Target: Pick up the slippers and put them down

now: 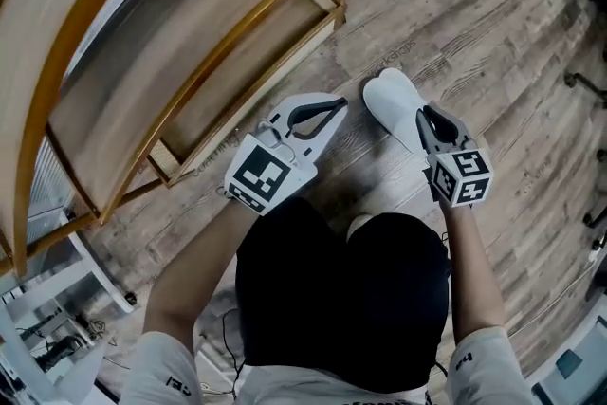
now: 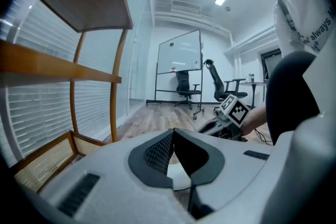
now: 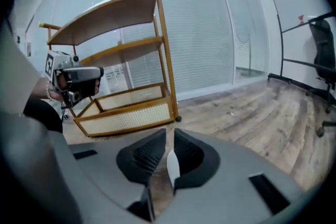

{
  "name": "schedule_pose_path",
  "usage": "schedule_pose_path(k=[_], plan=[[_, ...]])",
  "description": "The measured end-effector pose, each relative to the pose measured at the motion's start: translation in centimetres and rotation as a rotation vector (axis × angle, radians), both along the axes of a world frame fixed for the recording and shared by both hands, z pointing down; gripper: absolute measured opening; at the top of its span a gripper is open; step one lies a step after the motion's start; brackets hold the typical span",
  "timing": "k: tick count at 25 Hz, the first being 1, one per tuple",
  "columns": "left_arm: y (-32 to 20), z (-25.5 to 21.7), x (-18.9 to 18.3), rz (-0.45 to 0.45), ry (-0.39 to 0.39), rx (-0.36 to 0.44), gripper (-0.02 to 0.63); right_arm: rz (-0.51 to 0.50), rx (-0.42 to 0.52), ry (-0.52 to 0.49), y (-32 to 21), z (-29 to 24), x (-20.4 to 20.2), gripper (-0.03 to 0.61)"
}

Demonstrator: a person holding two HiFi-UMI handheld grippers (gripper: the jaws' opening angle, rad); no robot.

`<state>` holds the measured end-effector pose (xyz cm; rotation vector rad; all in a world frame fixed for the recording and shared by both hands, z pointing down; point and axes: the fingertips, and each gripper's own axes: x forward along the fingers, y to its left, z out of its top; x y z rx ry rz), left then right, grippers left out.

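The slipper (image 1: 391, 100) is plain white and smooth, with a rounded end and no pattern that shows. It hangs clear of the floor (image 1: 493, 24), and its rounded end points away from the person. From the head view it lies just right of the left gripper's jaw tips and close in front of the person's knees. The right gripper (image 1: 429, 120) pinches it at its near end. In the right gripper view only a thin white edge (image 3: 172, 168) of it shows, standing upright between jaws that are nearly together. The left gripper (image 1: 330, 109) is held beside it at about the same height, and the two are near each other but apart. Its jaws meet at their tips (image 2: 173, 132) and clamp a white piece (image 2: 179, 176) low in the gap. This may be a second slipper's edge, though the head view shows nothing of it beyond the gripper. To the left stands a shelf (image 1: 190, 33) of bent wood with a cane-sided bottom tray. In the left gripper view a whiteboard (image 2: 179, 57) and chairs (image 2: 184, 86) stand far across the room.
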<state>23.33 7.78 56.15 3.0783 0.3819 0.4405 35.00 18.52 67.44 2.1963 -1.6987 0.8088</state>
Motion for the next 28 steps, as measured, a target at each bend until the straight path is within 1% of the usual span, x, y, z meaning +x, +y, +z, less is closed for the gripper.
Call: schedule_pose_path(k=[5,9,12,14,16,25,28], plan=[[-0.6,-7.1,-2.2,-0.128,0.058,-0.062,0.012,-0.118,0.152,0.056,-3.0,-12.5,-2.8,0.040],[-2.1,-13.1,-4.5,-0.264,0.118,-0.063,0.012,-0.202,0.243,0.091,-5.0,-21.5,-6.1,0.037],[-3.5,-16.7,-7.0,-0.374,0.148,-0.055,0.012,-0.267,0.276,0.145,-6.4,-26.4,-9.0,0.035],[-4.1,-18.9,-8.8,-0.441,0.170,-0.049,0.012,-0.310,0.294,0.181,-7.1,-29.1,-11.1,0.034],[-4.0,-20.7,-10.5,-0.486,0.181,-0.044,0.012,-0.337,0.311,0.196,-7.5,-31.5,-13.1,0.034],[-2.9,-26.9,-17.6,-0.683,0.187,-0.031,0.012,-0.423,0.380,0.193,-9.1,-38.9,-20.1,0.034],[-2.8,-28.5,-19.5,-0.726,0.197,-0.013,0.012,-0.451,0.399,0.186,-9.5,-40.6,-22.1,0.034]])
